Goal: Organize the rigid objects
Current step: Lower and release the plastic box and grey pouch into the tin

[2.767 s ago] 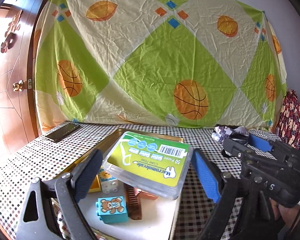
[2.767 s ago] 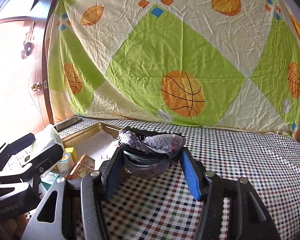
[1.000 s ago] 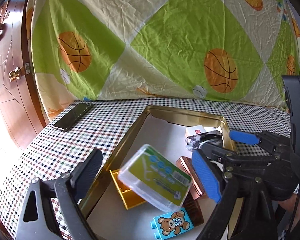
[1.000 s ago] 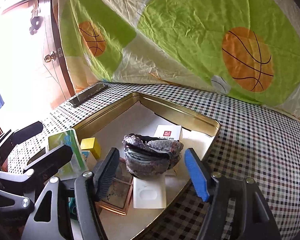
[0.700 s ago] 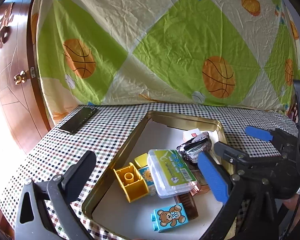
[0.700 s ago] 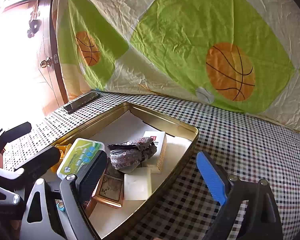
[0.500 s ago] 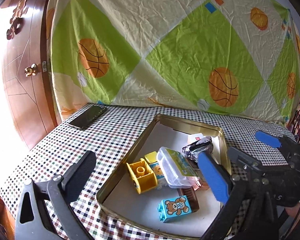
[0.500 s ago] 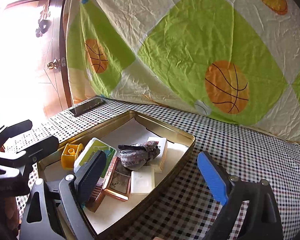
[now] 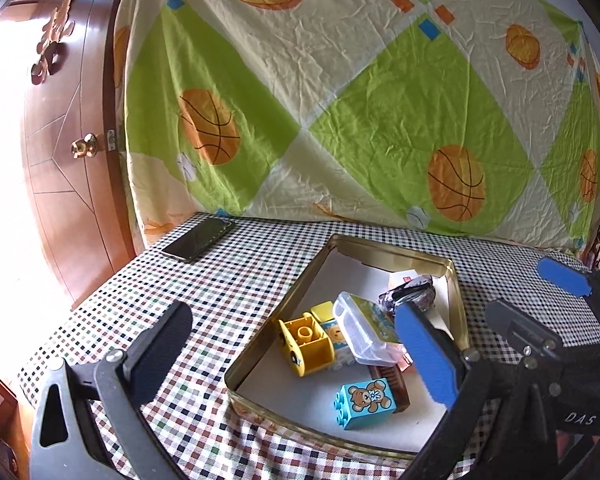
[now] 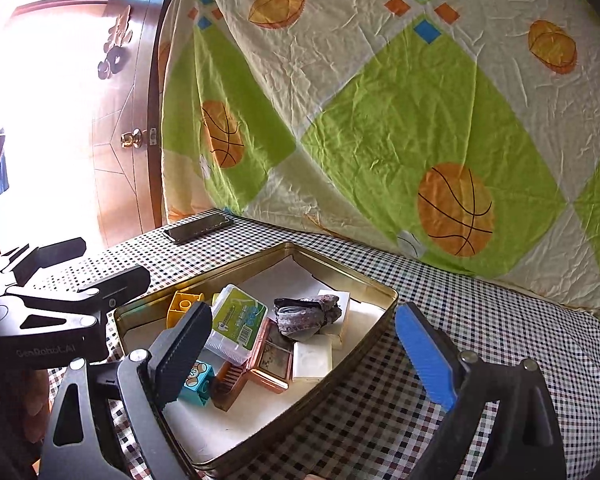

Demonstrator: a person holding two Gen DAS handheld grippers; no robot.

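Note:
A gold tin tray [image 9: 256,344] [image 10: 384,304] sits on the checkered table. In it lie a clear box with a green label [image 9: 360,330] [image 10: 236,322], a yellow brick [image 9: 306,338] [image 10: 182,306], a blue bear brick [image 9: 366,402] [image 10: 196,380], a purple-grey pouch [image 9: 410,294] [image 10: 306,314], a brown comb, a copper case [image 10: 270,360] and white blocks [image 10: 312,358]. My left gripper [image 9: 300,354] is open and empty, above the tray's near left edge. My right gripper [image 10: 304,350] is open and empty, above the tray's near right side.
A black phone [image 9: 198,238] [image 10: 198,228] lies at the table's far left corner. A wooden door [image 9: 60,160] stands left. A basketball-print sheet [image 9: 340,100] hangs behind the table. Each gripper shows in the other's view, the right one [image 9: 560,320] and the left one [image 10: 60,300].
Both grippers have let go, the left of the clear box and the right of the pouch; both things now lie in the tray. Both grippers have pulled back and up, open.

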